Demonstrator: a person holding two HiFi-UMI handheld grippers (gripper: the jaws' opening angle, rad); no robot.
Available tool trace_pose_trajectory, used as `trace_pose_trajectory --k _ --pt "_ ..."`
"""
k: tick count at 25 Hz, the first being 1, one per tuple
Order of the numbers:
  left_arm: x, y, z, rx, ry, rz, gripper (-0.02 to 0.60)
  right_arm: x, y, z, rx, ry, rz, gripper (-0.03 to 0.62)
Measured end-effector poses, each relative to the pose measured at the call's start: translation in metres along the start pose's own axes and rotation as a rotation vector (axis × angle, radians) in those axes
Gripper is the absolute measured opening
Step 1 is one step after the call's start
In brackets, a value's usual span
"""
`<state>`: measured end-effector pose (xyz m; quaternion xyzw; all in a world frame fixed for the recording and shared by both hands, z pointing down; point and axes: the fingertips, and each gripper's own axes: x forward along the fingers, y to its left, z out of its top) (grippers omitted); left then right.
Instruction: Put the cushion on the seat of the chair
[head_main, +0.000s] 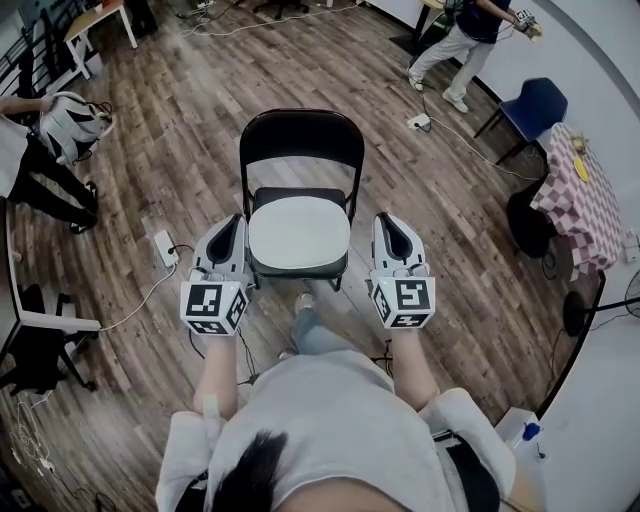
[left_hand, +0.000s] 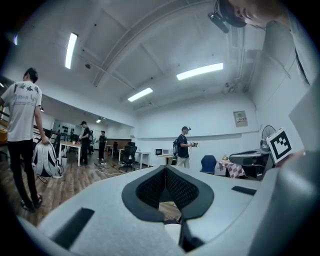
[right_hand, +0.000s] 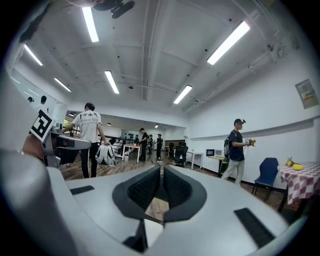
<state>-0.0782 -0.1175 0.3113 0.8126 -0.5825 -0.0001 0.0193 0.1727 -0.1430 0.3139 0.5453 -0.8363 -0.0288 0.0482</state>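
Head view: the white cushion (head_main: 298, 232) lies flat on the seat of the black folding chair (head_main: 300, 135) at mid-frame and covers it, so the task looks done. The left gripper (head_main: 236, 222) and right gripper (head_main: 386, 222) hang one at each side of the seat. They appear clear of the cushion, likely because nothing is left to carry.

Left gripper view: the jaws are pressed together, with nothing between them.

Right gripper view: these jaws are closed and empty too.

No container is in play. Only the seat bears anything, and that is the cushion.
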Motion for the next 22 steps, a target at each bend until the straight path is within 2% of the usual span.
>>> trace_pose_trajectory --k 10,22 --pt "-0.014 -0.012 0.011 -0.022 -0.054 0.002 0.012 -0.014 0.002 0.009 0.005 -0.025 0.015 0.025" --pt "-0.02 -0.015 0.016 -0.033 -0.066 0.003 0.012 -0.019 0.005 0.015 0.012 -0.047 0.024 0.025"
